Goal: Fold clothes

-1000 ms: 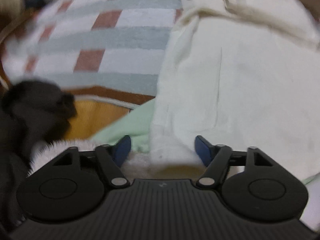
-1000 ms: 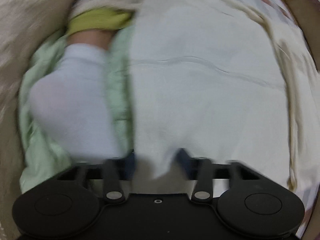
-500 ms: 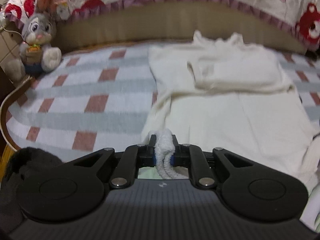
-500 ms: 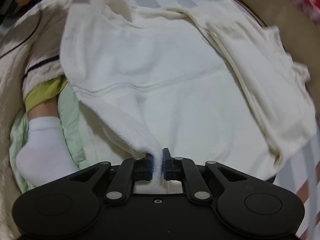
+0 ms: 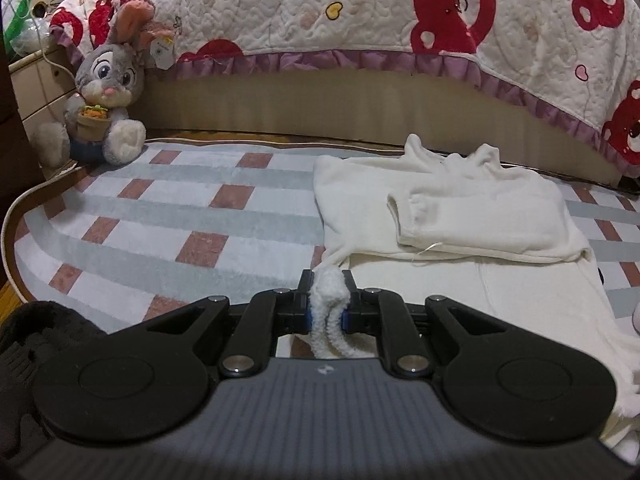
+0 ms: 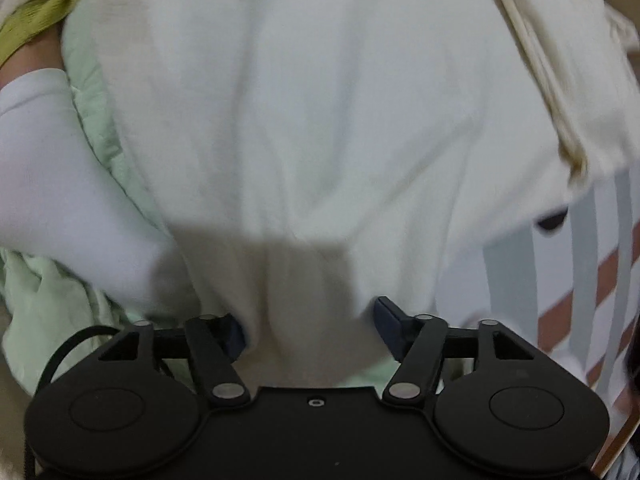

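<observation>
Left wrist view: the left gripper [image 5: 327, 302] is clamped tight on a bunched corner of the cream fleece top [image 5: 460, 216], which lies spread on the checked bed cover [image 5: 168, 216]. One sleeve [image 5: 480, 220] is folded across the chest, and the collar points toward the padded headboard [image 5: 360, 104]. The pinched fabric reads thick, fluffy and limp, so I judge it light, soft and not slippery; it will sag between holds and wants gripping at hem corners or seams, not mid-panel. The near hem disappears under the gripper body, and the garment's right edge runs out of frame. A plush rabbit [image 5: 106, 92] sits at the far left corner, well apart.

Right wrist view: the right gripper [image 6: 310, 332] stands wide open, its fingers either side of a hanging fold of the same cream cloth without closing on it. The picture is motion-blurred; the cloth probably drapes just ahead of the fingers, though I cannot tell whether it touches them. A pale green cloth [image 6: 100, 152] and a person's white-socked foot [image 6: 52, 168] lie to the left, partly covered. Which edge of the garment this is cannot be made out.
</observation>
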Motion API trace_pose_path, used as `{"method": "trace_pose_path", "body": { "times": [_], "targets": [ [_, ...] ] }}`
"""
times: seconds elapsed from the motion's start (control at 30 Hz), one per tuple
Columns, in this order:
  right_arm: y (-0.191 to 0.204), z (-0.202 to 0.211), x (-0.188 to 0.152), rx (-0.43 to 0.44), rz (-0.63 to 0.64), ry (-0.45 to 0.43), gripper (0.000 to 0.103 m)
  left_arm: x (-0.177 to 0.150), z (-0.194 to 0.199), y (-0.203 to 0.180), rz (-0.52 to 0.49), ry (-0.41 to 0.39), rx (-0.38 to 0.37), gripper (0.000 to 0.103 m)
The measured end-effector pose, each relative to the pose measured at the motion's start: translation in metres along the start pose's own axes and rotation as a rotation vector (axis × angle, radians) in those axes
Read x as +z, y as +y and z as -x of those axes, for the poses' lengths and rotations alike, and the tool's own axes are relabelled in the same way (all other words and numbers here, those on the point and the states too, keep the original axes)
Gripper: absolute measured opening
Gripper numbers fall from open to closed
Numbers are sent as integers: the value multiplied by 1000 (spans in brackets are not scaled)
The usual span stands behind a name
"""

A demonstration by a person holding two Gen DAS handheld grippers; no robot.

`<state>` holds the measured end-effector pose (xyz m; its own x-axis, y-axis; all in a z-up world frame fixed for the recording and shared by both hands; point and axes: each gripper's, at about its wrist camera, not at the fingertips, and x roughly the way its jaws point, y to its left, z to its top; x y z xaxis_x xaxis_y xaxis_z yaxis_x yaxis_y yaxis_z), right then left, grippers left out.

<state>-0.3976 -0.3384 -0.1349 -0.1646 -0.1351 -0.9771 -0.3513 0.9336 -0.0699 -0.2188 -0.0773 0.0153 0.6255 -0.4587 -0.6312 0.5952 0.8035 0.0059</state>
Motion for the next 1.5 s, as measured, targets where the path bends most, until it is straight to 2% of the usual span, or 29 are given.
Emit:
{"method": "trace_pose_path", "body": {
  "times": [0.13, 0.2, 0.23, 0.27, 0.3, 0.37, 0.57, 0.67, 0.87, 0.97, 1.1, 1.17, 1.23, 1.3, 1.43, 1.5],
  "targets": [
    [-21, 0, -8, 62, -111, 6, 77, -2, -6, -6, -15, -3, 4, 12],
    [-29, -5, -11, 107, -172, -9, 75, -2, -9, -7, -7, -9, 5, 12],
    [-29, -7, -13, 121, -179, -27, 48, -2, -10, -8, -4, -12, 6, 12],
    [-26, -5, -14, 122, -159, -51, 16, -3, -11, -8, -6, -13, -1, 11],
    [-22, -1, -14, 111, -120, -68, 12, -3, -11, -8, -12, -12, -11, 11],
    [-19, 11, -13, 93, -67, -110, 11, -2, -10, -10, -30, -14, -27, 11],
    [-79, 78, -16, 45, -209, -319, 11, 17, -21, -2, -12, -39, -26, 11],
    [-110, 89, -23, 8, -276, -362, 11, 29, -36, 0, -17, -50, -6, 11],
    [-172, 83, -18, 6, -387, -413, 11, 61, -81, 2, -1, -59, -55, 11],
    [-178, 75, -21, 52, -389, -406, 11, 79, -109, 3, 1, -63, -88, 11],
    [-199, 69, -14, 43, -468, -416, 11, 99, -146, 2, 0, -72, -123, 11],
    [-214, 72, -7, 19, -524, -457, 11, 98, -165, 2, 23, -85, -119, 11],
    [-229, 72, 1, -8, -576, -497, 11, 96, -186, 7, 94, -83, -125, 11],
    [-238, 58, 11, -20, -612, -500, 11, 93, -205, 16, 164, -85, -112, 11],
    [-257, 31, 32, -45, -684, -505, 11, 80, -242, 29, 211, -35, -143, 11],
    [-266, 17, 43, -57, -720, -507, 11, 71, -257, 32, 203, 9, -161, 11]
  ]
}}
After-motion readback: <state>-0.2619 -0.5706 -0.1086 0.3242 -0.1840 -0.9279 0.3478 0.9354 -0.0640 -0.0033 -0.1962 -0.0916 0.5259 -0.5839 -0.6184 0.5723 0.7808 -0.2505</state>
